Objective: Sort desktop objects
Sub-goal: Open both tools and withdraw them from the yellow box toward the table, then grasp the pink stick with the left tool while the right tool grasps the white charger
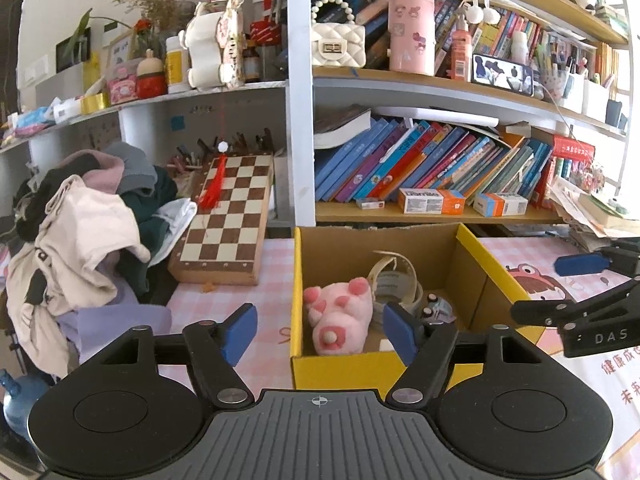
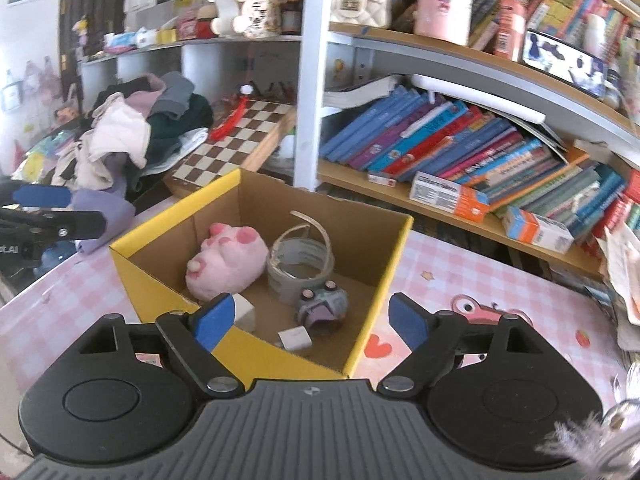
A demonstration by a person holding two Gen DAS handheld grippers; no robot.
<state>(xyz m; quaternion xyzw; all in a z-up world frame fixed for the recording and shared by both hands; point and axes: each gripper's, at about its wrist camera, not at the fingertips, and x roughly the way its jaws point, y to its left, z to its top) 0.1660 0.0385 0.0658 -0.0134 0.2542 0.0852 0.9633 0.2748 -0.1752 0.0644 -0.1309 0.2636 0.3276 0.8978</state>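
A yellow cardboard box (image 1: 297, 280) (image 2: 394, 264) stands open on the pink checked desk. Inside lie a pink plush toy (image 1: 340, 316) (image 2: 228, 260), a roll of tape (image 1: 394, 284) (image 2: 300, 264), a small grey-purple toy (image 1: 438, 310) (image 2: 322, 304) and small white blocks (image 2: 295, 338). My left gripper (image 1: 320, 334) is open and empty, just before the box's near wall. My right gripper (image 2: 312, 320) is open and empty above the box's near corner; it also shows in the left wrist view (image 1: 560, 288). The left gripper shows at the left edge of the right wrist view (image 2: 60, 212).
A chessboard (image 1: 228, 216) (image 2: 236, 140) leans by a pile of clothes (image 1: 88, 224) (image 2: 132, 132) at the left. A white shelf post (image 1: 300, 92) and shelves of books (image 1: 432, 164) (image 2: 460, 148) stand behind the box. Medicine boxes (image 1: 432, 201) lie on the lower shelf. Papers (image 2: 624, 264) are stacked at right.
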